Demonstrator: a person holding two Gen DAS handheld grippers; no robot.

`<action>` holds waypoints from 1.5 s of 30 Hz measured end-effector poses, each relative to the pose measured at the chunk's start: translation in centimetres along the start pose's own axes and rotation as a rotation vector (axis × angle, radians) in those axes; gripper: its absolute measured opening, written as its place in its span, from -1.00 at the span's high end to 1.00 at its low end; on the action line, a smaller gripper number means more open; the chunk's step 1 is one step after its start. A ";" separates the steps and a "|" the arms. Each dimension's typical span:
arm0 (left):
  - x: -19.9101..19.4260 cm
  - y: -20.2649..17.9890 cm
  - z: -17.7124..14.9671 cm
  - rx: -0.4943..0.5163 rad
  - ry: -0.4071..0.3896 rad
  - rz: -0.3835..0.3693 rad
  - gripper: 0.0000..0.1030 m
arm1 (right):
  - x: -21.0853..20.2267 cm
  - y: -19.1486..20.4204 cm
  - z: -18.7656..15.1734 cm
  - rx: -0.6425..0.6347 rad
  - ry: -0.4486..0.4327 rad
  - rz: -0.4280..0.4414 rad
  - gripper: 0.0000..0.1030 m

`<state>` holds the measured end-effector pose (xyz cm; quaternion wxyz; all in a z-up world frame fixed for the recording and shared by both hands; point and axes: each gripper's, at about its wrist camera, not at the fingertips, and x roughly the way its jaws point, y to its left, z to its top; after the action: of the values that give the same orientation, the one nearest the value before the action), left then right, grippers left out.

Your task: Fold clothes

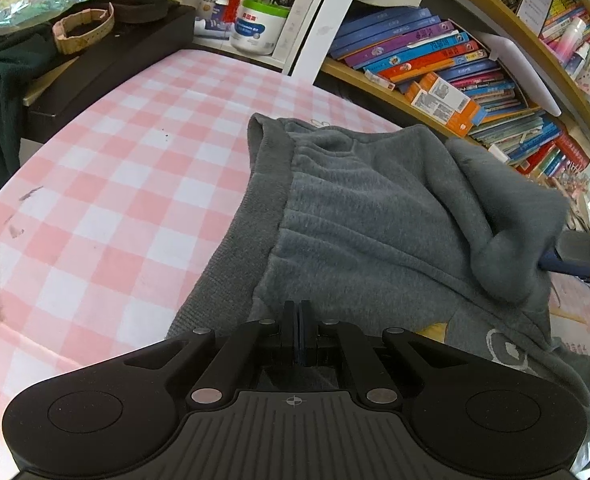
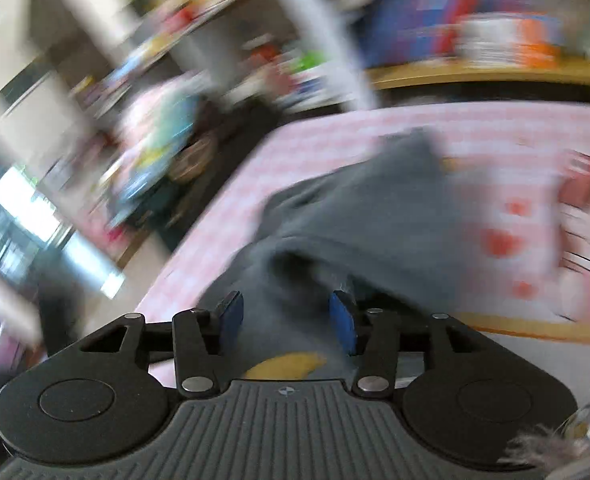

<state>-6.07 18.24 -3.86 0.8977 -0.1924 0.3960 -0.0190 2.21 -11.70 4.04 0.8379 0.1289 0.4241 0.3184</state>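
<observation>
Grey fleece garment (image 1: 375,216) lies bunched on my pink-checked counter (image 1: 107,200), toward the edge under the bookshelf (image 1: 455,68). My left tool (image 1: 299,320) is pinched closed at its hem; my right tool (image 2: 287,316) gapes wide over the fabric, gripping nothing.

Garment (image 1: 375,216) lies on table (image 1: 115,184), seemingly before bookshelf (image 1: 475,80).

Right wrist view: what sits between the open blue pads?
Grey garment fabric fills the gap of the right gripper; a yellow print shows nearer the camera. Blurred right wrist view.
</observation>
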 end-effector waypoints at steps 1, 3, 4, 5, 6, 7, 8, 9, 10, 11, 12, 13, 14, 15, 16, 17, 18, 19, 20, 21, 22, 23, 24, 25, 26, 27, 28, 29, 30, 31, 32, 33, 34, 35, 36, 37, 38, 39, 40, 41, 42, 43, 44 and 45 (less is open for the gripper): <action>0.0 0.0 0.0 0.000 -0.001 0.000 0.91 | 0.0 -1.3 0.1 0.077 -0.013 -0.068 0.08; 0.0 0.0 0.0 0.002 0.000 0.000 0.91 | -0.2 -4.1 0.0 0.245 -0.035 -0.126 0.10; 0.0 0.0 0.0 0.003 0.000 0.000 0.91 | -0.4 -5.5 -0.3 0.344 -0.050 -0.104 0.10; 0.0 0.0 0.0 0.004 0.000 0.000 0.91 | -0.5 -6.8 -0.6 0.444 -0.063 -0.078 0.10; 0.0 0.0 0.0 0.004 0.000 -0.001 0.91 | -0.6 -8.0 -1.1 0.536 -0.072 -0.048 0.10; 0.0 0.0 0.0 0.005 0.000 -0.001 0.91 | -0.6 -8.8 -1.5 0.606 -0.080 -0.026 0.10; 0.0 0.0 0.0 0.008 0.000 -0.001 0.91 | -0.6 -9.6 -1.8 0.661 -0.089 -0.010 0.09; 0.0 0.0 -0.1 0.011 -0.001 -0.001 0.91 | -0.6 -10.2 -1.9 0.699 -0.096 -0.005 0.09; 0.0 0.0 -0.1 0.016 -0.002 -0.001 0.91 | -0.6 -10.5 -1.9 0.711 -0.100 -0.020 0.09; 0.0 -0.1 -0.1 0.024 -0.004 0.001 0.91 | -0.7 -10.8 -1.9 0.727 -0.106 -0.034 0.09; 0.0 -0.1 -0.1 0.031 -0.004 0.002 0.91 | -0.9 -11.1 -2.0 0.747 -0.116 -0.046 0.08; 0.0 -0.1 -0.1 0.035 -0.004 0.004 0.91 | -1.2 -11.4 -2.1 0.768 -0.129 -0.051 0.08; 0.0 -0.2 -0.1 0.039 -0.004 0.005 0.91 | -1.4 -11.8 -2.3 0.791 -0.146 -0.043 0.08; 0.0 -0.2 -0.1 0.041 -0.004 0.005 0.91 | -1.7 -12.2 -2.6 0.814 -0.163 -0.035 0.08; 0.0 -0.2 -0.1 0.042 -0.004 0.006 0.91 | -1.9 -12.5 -2.8 0.836 -0.178 -0.030 0.07; 0.0 -0.2 -0.1 0.041 -0.004 0.005 0.91 | -2.1 -12.8 -3.0 0.856 -0.191 -0.029 0.05; 0.0 -0.2 -0.1 0.039 -0.004 0.005 0.91 | -2.1 -13.2 -3.2 0.883 -0.201 -0.027 0.03; 0.0 -0.2 -0.1 0.038 -0.004 0.005 0.91 | -2.0 -13.6 -3.4 0.919 -0.204 -0.025 0.00; 0.1 -0.2 -0.1 0.037 -0.005 0.005 0.91 | -1.9 -14.1 -3.6 0.956 -0.207 -0.023 -0.02; 0.1 -0.2 -0.1 0.037 -0.005 0.005 0.91 | -1.7 -14.5 -3.8 0.996 -0.208 -0.021 -0.03; 0.0 -0.2 -0.1 0.036 -0.005 0.005 0.91 | -1.5 -15.0 -4.0 1.034 -0.211 -0.019 -0.04; 0.0 -0.2 -0.1 0.035 -0.006 0.006 0.91 | -1.2 -15.4 -4.2 1.069 -0.214 -0.018 -0.05; 0.0 -0.2 -0.1 0.033 -0.007 0.006 0.91 | -0.8 -15.8 -4.3 1.103 -0.214 -0.019 -0.05; 0.0 -0.2 -0.1 0.032 -0.007 0.007 0.91 | -0.3 -16.2 -4.3 1.136 -0.214 -0.022 -0.05; 0.0 -0.2 -0.1 0.032 -0.008 0.008 0.91 | 0.0 -16.4 -4.4 1.165 -0.215 -0.026 -0.01; 0.0 -0.2 -0.1 0.033 -0.008 0.009 0.91 | 0.3 -16.6 -4.4 1.189 -0.216 -0.032 0.04; 0.1 -0.2 -0.2 0.032 -0.009 0.009 0.91 | 0.4 -16.7 -4.2 1.196 -0.226 -0.048 0.34; 0.0 -0.2 -0.2 0.032 -0.009 0.009 0.91 | 0.1 -16.4 -3.8 1.174 -0.250 -0.080 0.66; 0.0 -0.2 -0.2 0.032 -0.010 0.008 0.91 | -0.1 -16.2 -3.4 1.151 -0.273 -0.111 0.74; 0.1 -0.2 -0.2 0.032 -0.011 0.008 0.91 | -0.5 -15.9 -3.0 1.120 -0.303 -0.134 0.76; 0.1 -0.2 -0.2 0.031 -0.011 0.007 0.91 | -1.1 -15.4 -2.3 1.072 -0.342 -0.143 0.77; 0.1 -0.1 -0.2 0.031 -0.012 0.006 0.91 | -1.8 -14.6 -1.6 1.013 -0.383 -0.149 0.77; 0.1 -0.1 -0.3 0.031 -0.014 0.006 0.91 | -2.6 -13.6 -0.6 0.935 -0.427 -0.150 0.78; 0.1 -0.1 -0.3 0.032 -0.015 0.006 0.91 | -3.5 -12.6 0.5 0.856 -0.470 -0.152 0.79; 0.1 -0.1 -0.3 0.032 -0.015 0.005 0.91 | -4.3 -11.4 1.5 0.761 -0.514 -0.158 0.79; 0.1 0.0 -0.3 0.032 -0.015 0.004 0.91 | -5.2 -9.7 2.6 0.640 -0.559 -0.173 0.80; 0.0 0.0 -0.3 0.031 -0.015 0.003 0.91 | -6.0 -8.1 3.3 0.514 -0.597 -0.196 0.84; 0.0 0.1 -0.3 0.029 -0.015 0.001 0.91 | -6.6 -6.3 3.7 0.380 -0.627 -0.229 0.88; 0.0 0.1 -0.3 0.027 -0.015 0.000 0.91 | -7.2 -4.6 4.1 0.246 -0.656 -0.260 0.88; 0.1 0.2 -0.3 0.025 -0.015 -0.002 0.91 | -7.7 -3.2 4.3 0.135 -0.676 -0.289 0.88; 0.1 0.3 -0.2 0.025 -0.015 -0.003 0.91 | -7.9 -2.5 4.0 0.070 -0.682 -0.313 0.88; 0.1 0.3 -0.2 0.025 -0.015 -0.003 0.91 | -7.8 -2.5 3.5 0.037 -0.675 -0.333 0.87; 0.1 0.3 -0.2 0.024 -0.016 -0.004 0.91 | -7.6 -3.1 3.0 0.050 -0.643 -0.352 0.87; 0.1 0.3 -0.2 0.022 -0.017 -0.004 0.91 | -6.9 -4.3 2.5 0.099 -0.584 -0.377 0.87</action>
<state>-6.23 18.46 -4.19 0.9030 -0.1835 0.3877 -0.0235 3.04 -19.30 7.80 0.9607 0.1744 0.1978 0.0870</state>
